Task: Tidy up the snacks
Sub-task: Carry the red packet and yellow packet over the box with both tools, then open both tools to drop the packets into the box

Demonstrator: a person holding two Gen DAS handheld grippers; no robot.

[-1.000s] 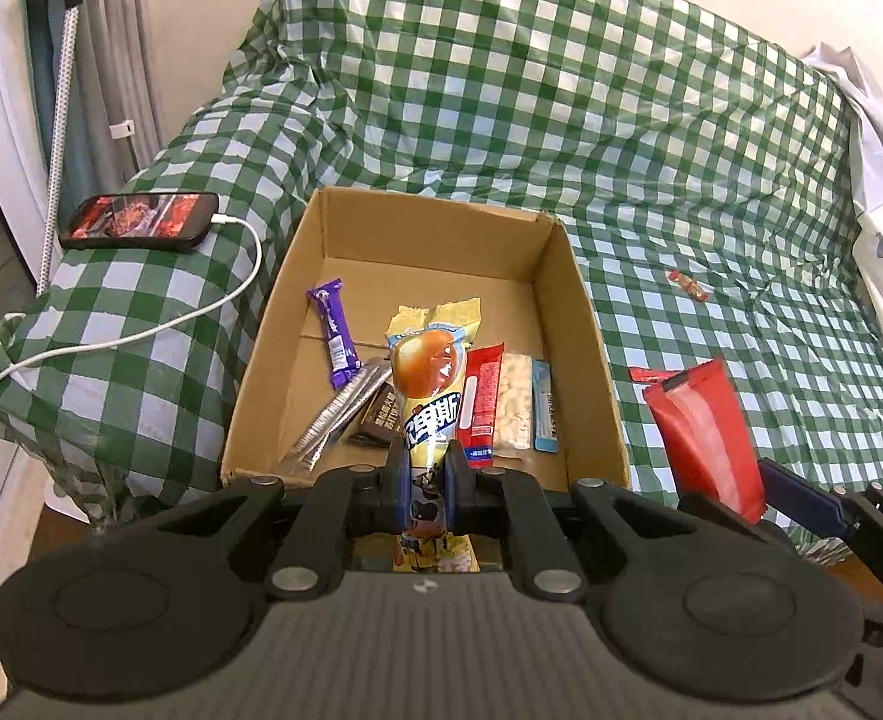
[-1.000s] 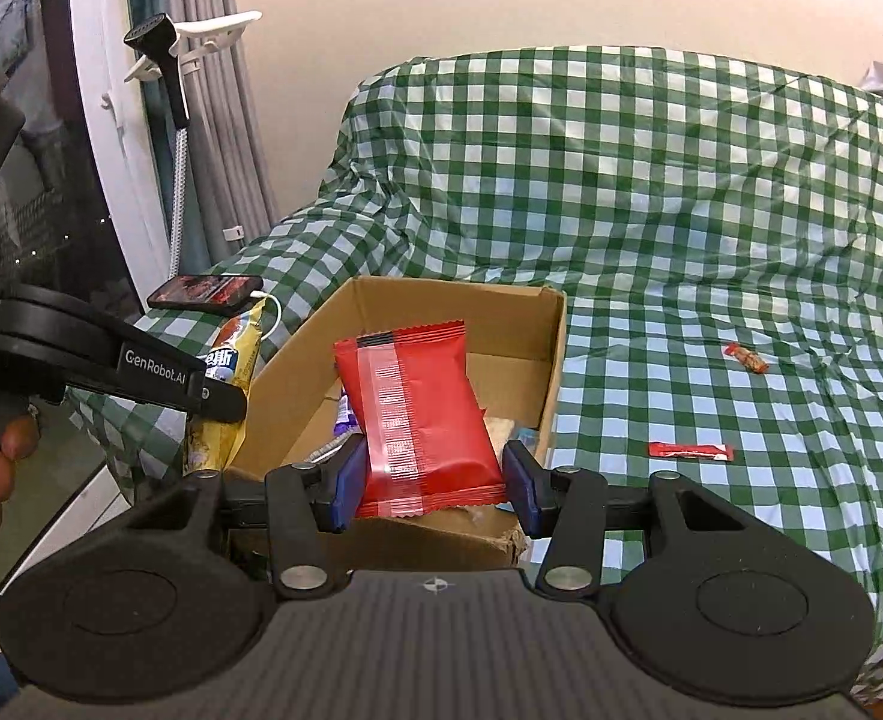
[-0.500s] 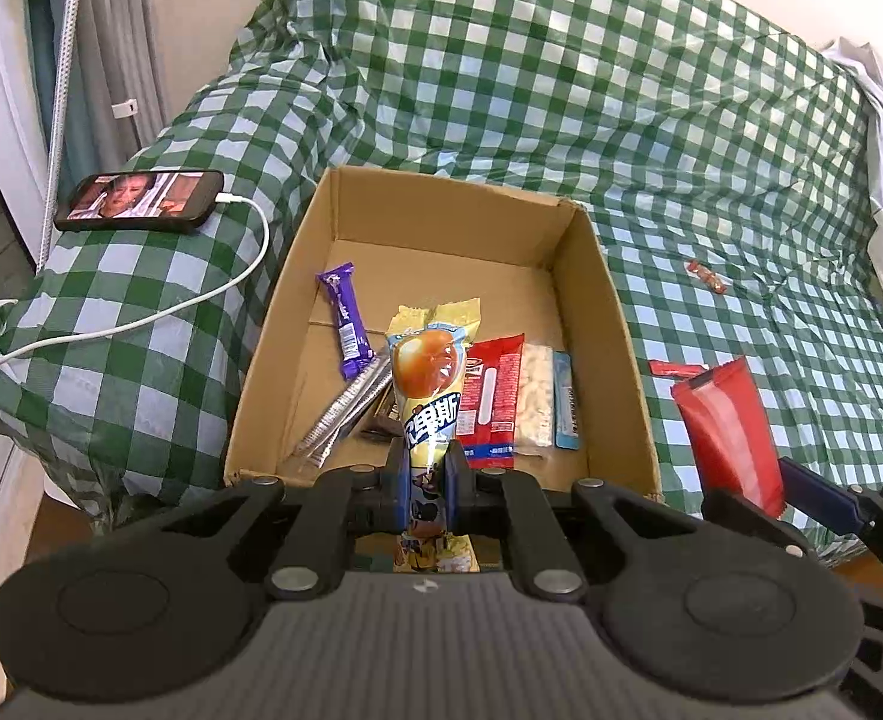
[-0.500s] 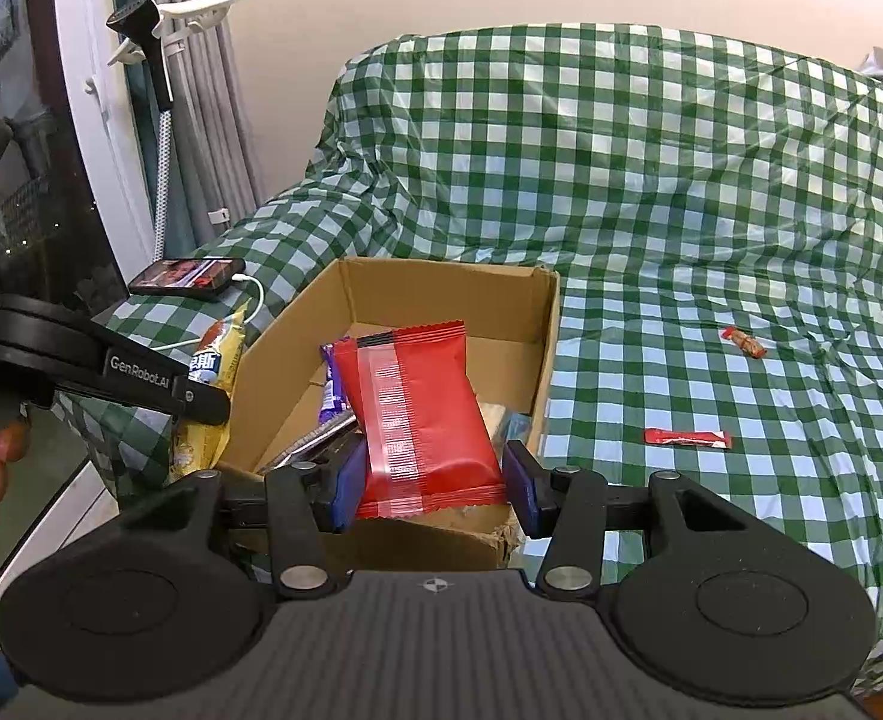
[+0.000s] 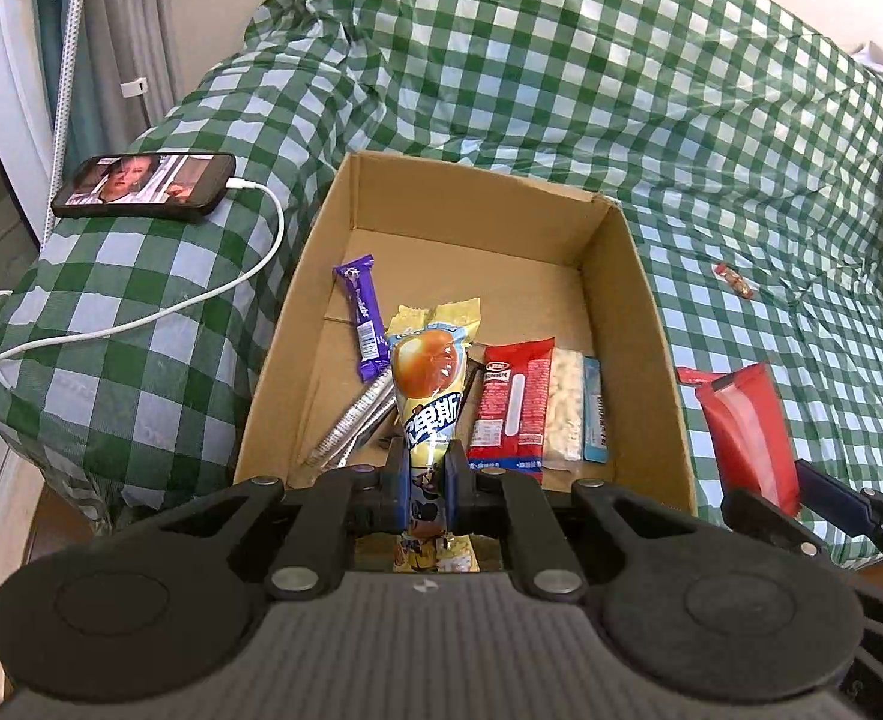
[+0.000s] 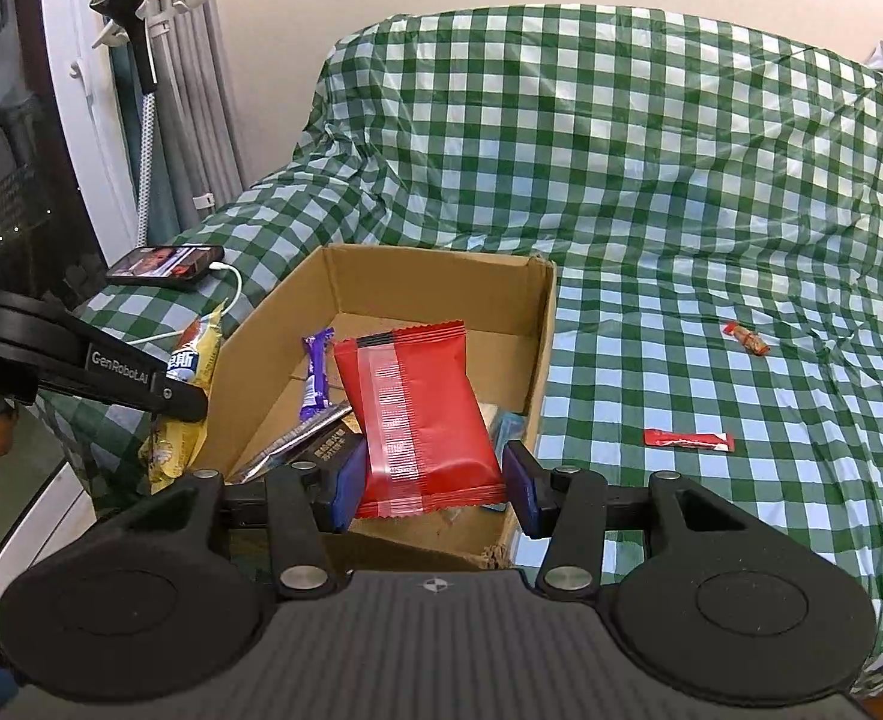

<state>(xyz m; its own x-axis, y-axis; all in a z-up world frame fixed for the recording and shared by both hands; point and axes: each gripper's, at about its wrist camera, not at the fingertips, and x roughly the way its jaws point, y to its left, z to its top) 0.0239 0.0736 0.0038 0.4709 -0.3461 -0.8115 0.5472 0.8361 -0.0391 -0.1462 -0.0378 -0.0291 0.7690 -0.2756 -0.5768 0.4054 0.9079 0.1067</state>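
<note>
Nearest in the left wrist view, at bottom centre, the left tool (image 5: pixel 422 483) is clamped tight on the lower part of a yellow cone-shaped snack packet (image 5: pixel 428 387), whose wide sealed top stands up over the near end of the cardboard box (image 5: pixel 660 360). The packet looks light and crinkly; the film is probably slippery, and whatever is inside may crush, so the narrow pinched waist where the pads sit seems the sensible hold.

In the right wrist view, at lower centre, the right tool (image 6: pixel 432 489) grips a red pillow packet (image 6: pixel 420 420) by its two side edges near the bottom seam. It looks puffed, soft and light; squeezing the air cushion could let it slide, so a hold close to the crimped seam is likely firmer.

Further in, on the box floor, lie a purple bar (image 5: pixel 360 318), a silver-wrapped stick (image 5: pixel 354 423), a red-and-white packet (image 5: pixel 513 405), a clear packet of pale pieces (image 5: pixel 566 402) and a blue bar (image 5: pixel 593 411), all flat and side by side.

Beyond the box, on the green checked cover (image 6: pixel 651 180), a thin red sachet (image 6: pixel 687 439) and a small red-wrapped sweet (image 6: pixel 747 339) wait at right of frame, well apart. Both are tiny and flat, so they would need pinching from their edges.
</note>
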